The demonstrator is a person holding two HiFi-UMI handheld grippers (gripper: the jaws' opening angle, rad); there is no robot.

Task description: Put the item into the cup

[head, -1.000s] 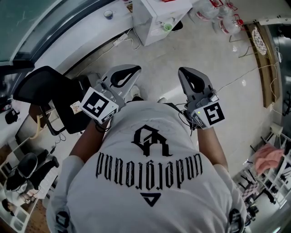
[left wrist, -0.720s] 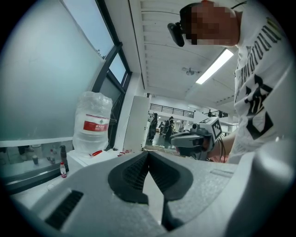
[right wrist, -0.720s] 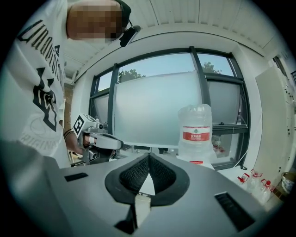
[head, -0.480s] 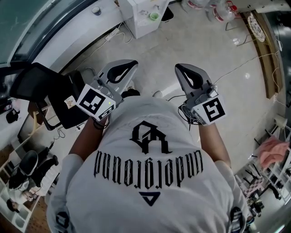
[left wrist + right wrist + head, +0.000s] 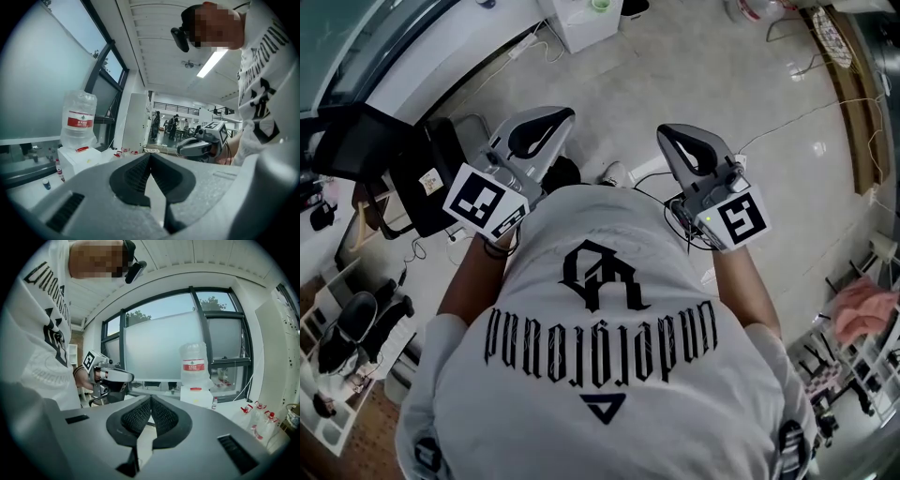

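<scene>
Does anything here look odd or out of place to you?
Nothing looks spilled or broken. The one odd thing is that the left gripper and the right gripper are both shut on nothing. The person holds them in front of the chest, above the floor, with no work surface beneath them.

1. A small pale-green round cup (image 5: pixel 600 5) is cut off by the top edge of the head view, so only part of it shows. It stands on a white box (image 5: pixel 574 26).
2. It lies well ahead of the left gripper (image 5: pixel 562 116) and the right gripper (image 5: pixel 664 133), apart from both and roughly between their lines.
3. The item cannot be made out.
</scene>
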